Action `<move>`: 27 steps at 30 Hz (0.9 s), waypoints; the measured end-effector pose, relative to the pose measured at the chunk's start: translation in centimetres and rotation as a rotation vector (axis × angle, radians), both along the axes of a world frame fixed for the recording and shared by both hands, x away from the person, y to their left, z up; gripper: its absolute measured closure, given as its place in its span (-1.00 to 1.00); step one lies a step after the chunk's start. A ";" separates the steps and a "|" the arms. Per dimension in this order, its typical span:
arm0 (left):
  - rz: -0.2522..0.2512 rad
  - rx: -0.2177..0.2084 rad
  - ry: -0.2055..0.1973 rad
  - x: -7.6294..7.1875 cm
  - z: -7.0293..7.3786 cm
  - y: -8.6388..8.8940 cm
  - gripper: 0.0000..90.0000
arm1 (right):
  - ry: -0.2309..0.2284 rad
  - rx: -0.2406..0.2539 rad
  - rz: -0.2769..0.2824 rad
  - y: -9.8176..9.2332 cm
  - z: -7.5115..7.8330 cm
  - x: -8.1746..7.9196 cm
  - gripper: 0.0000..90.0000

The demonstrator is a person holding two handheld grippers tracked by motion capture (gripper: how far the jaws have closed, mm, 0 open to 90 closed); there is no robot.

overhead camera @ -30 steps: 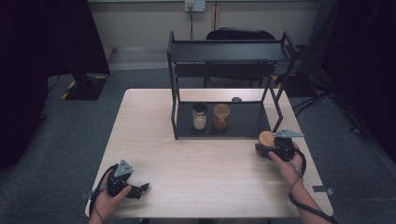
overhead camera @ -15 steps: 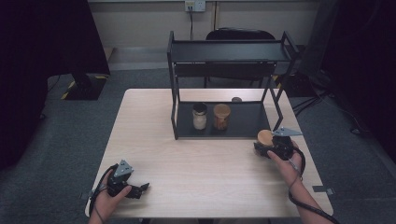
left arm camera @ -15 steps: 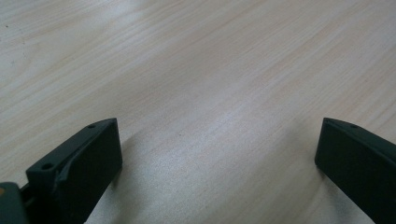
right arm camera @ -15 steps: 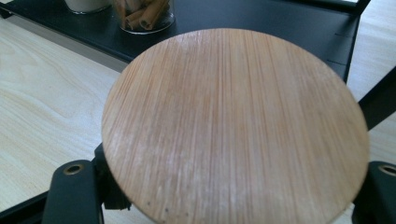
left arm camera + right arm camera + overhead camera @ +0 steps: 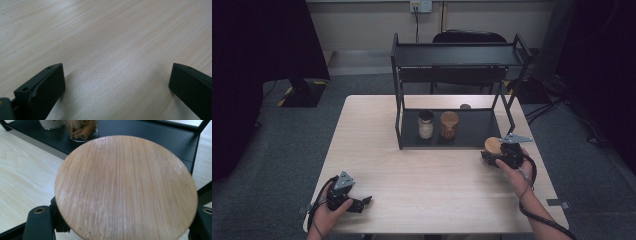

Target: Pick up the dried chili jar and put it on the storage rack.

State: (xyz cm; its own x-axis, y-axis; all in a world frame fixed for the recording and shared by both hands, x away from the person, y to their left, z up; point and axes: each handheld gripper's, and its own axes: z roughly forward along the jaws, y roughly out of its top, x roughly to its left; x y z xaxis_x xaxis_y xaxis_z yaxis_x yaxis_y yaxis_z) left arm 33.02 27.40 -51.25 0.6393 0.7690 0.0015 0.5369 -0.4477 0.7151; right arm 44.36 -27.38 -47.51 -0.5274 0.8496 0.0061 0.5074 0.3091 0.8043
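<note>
Left gripper (image 5: 362, 202): rests at the near left corner of the bench (image 5: 422, 185), in the same spot as a second ago; its jaws stand wide apart with nothing between them.
Left gripper view: bare pale wood grain between the two black jaws.
Right gripper (image 5: 488, 159): at the near right of the bench, barely shifted since the earlier frame; its jaws are clamped on a jar with a wooden lid (image 5: 492, 145).
Jar position: just in front of the black rack (image 5: 457, 55), by the right end of its lower shelf.
Right gripper view: the round bamboo lid (image 5: 125, 187) close up; the jar's body is hidden beneath it.
Rack contents: a white-filled jar (image 5: 425, 124) and a brown-filled jar (image 5: 449, 124) side by side; the right gripper view shows the brown one holds rolled sticks and cuts off both tops.
</note>
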 end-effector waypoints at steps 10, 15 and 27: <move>0.000 0.000 0.000 0.0 0.0 0.0 -1.00 | 0.001 -0.006 0.022 1.0 0.6 0.3 -0.45; 0.000 0.000 0.000 0.0 0.0 0.0 -1.00 | 0.001 0.001 0.037 1.7 1.1 0.5 -0.45; 0.000 0.000 0.000 0.0 0.0 0.0 -1.00 | 0.005 -0.019 0.055 2.7 1.4 1.5 -0.44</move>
